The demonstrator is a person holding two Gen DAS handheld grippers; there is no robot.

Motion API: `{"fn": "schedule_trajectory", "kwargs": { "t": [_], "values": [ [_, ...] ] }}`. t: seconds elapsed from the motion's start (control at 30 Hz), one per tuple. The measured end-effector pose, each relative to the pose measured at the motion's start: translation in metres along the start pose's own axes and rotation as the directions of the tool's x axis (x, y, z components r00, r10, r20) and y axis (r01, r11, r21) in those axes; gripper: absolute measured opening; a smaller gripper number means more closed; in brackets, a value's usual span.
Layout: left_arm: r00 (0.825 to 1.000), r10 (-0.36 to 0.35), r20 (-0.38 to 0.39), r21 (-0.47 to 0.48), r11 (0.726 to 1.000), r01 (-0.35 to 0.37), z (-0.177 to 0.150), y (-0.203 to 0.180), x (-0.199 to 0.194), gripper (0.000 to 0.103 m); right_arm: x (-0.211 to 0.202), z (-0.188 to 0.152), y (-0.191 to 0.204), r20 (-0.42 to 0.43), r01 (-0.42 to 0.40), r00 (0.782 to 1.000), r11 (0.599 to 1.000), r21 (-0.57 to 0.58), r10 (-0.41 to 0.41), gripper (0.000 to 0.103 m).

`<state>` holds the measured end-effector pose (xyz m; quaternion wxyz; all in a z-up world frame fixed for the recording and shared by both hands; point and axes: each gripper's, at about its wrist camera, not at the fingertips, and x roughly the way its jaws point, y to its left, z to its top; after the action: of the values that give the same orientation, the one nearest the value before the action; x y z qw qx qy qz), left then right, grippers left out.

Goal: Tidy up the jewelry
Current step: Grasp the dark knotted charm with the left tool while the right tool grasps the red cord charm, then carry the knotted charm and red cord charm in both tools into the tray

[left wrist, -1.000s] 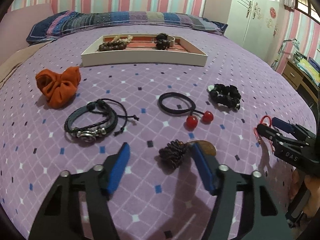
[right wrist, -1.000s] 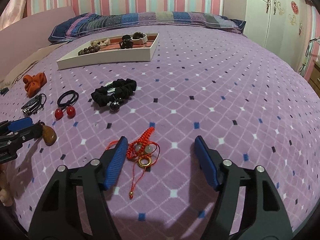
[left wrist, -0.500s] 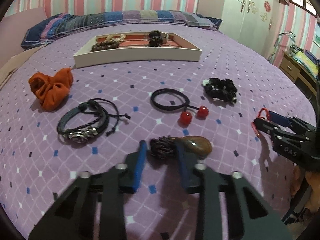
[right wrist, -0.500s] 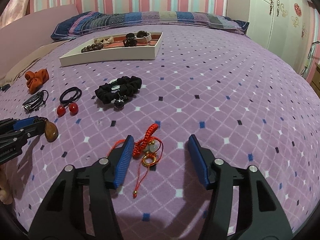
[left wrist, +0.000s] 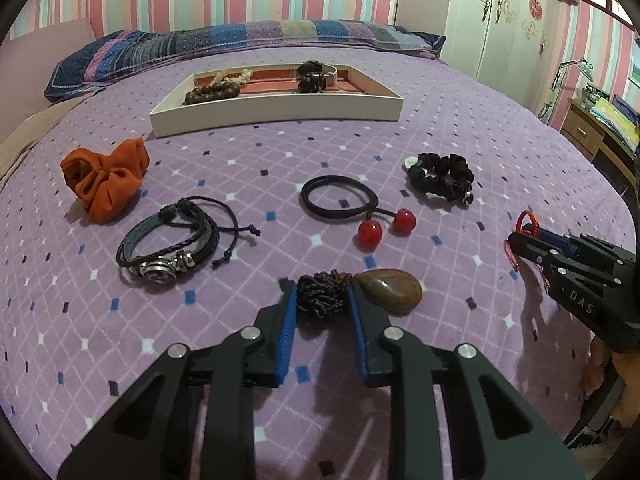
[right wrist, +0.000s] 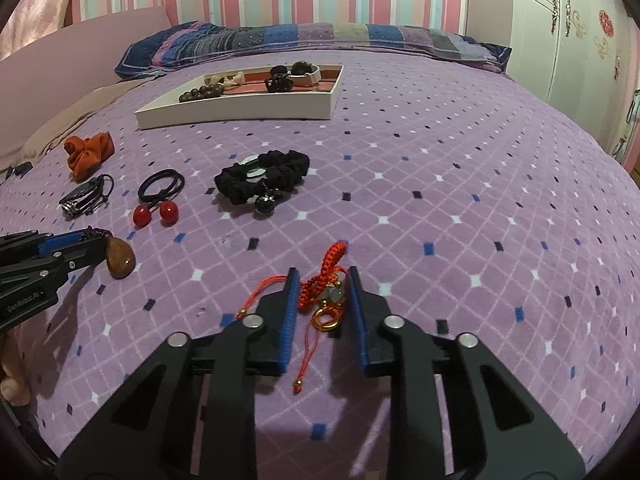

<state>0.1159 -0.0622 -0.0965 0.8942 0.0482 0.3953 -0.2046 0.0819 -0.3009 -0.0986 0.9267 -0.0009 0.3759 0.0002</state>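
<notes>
At the left of the frame my left hand-held gripper (left wrist: 322,300) sat clamped on the dark cord of the brown stone pendant (left wrist: 390,290), low centre in its own view, resting on the bed (left wrist: 460,128). Toward the right, my right hand-held gripper (right wrist: 322,292) had closed around the red knotted cord bracelet (right wrist: 324,280), pads against the knot. The white tray (right wrist: 240,110) lay at upper centre, well apart.
</notes>
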Motion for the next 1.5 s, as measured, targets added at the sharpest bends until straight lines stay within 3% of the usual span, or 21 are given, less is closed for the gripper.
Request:
{"fn": "schedule_trajectory", "kwargs": {
  "t": [0.17, 0.6, 0.83, 1.2, 1.5],
  "values": [
    [1.0, 0.001, 0.002, 0.001, 1.0, -0.001, 0.0, 0.0, -0.002, 0.024, -0.001, 0.001, -0.002, 0.003, -0.011, 1.0, 1.0, 0.018, 0.011, 0.013],
    [0.998, -0.012, 0.069, 0.015, 1.0, 0.011, 0.02, -0.006, -0.03, 0.024, -0.009, 0.014, -0.008, 0.027, -0.014, 1.0, 0.999, 0.035, 0.014, 0.012],
    [0.994, 0.017, 0.109, 0.008, 1.0, -0.018, 0.042, -0.001, -0.044, 0.024, -0.013, 0.034, -0.009, 0.051, -0.005, 0.999, 0.999, 0.035, 0.003, 0.012],
    [0.981, 0.125, 0.147, -0.046, 0.992, -0.12, 0.099, 0.029, -0.041, 0.024, -0.007, 0.103, 0.001, 0.108, 0.0, 0.994, 1.0, 0.003, 0.0, 0.012],
    [0.968, 0.193, 0.159, -0.089, 0.979, -0.181, 0.165, 0.067, -0.016, 0.024, 0.032, 0.176, 0.013, 0.123, -0.017, 0.992, 1.0, -0.004, 0.017, 0.012]
  ]
}}
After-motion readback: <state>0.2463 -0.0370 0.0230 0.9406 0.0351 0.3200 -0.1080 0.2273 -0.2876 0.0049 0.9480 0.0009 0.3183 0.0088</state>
